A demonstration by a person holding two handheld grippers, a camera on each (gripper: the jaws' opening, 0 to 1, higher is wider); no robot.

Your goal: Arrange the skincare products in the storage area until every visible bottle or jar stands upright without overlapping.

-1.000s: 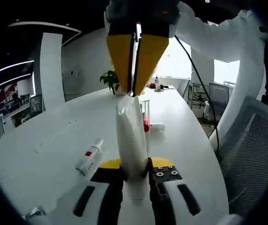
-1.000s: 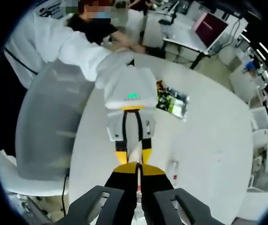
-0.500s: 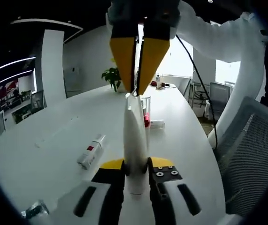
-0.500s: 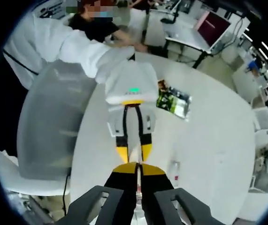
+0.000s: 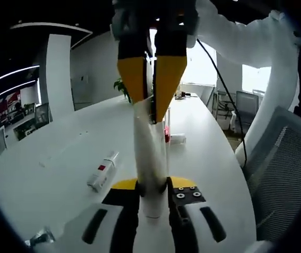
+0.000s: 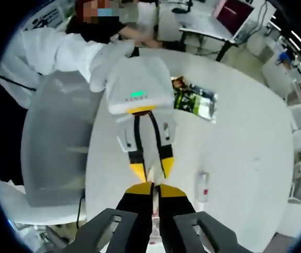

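Note:
A white tube (image 5: 149, 153) stands upright between the jaws of my left gripper (image 5: 153, 185), which is shut on its lower end. My right gripper (image 5: 151, 113) comes down from above, its yellow jaws shut on the tube's top. In the right gripper view, my right gripper (image 6: 154, 187) meets the left gripper (image 6: 151, 169) tip to tip above the white table (image 6: 245, 158). A white tube with a red label (image 5: 102, 173) lies flat on the table, seen also from above (image 6: 203, 187). Behind the held tube stands a clear cup (image 5: 164, 126) with something red inside, and a small bottle (image 5: 176, 140) lies beside it.
A green packet (image 6: 195, 103) lies on the table beyond the left gripper. A grey mesh chair (image 5: 282, 163) stands at the table's edge, and a person's white sleeve (image 6: 60, 52) reaches in. A potted plant (image 5: 123, 87) sits at the far end.
The right gripper has come lower over the tube's top, so its jaws now cover more of the tube. The tube leans a little differently. The left gripper keeps its hold.

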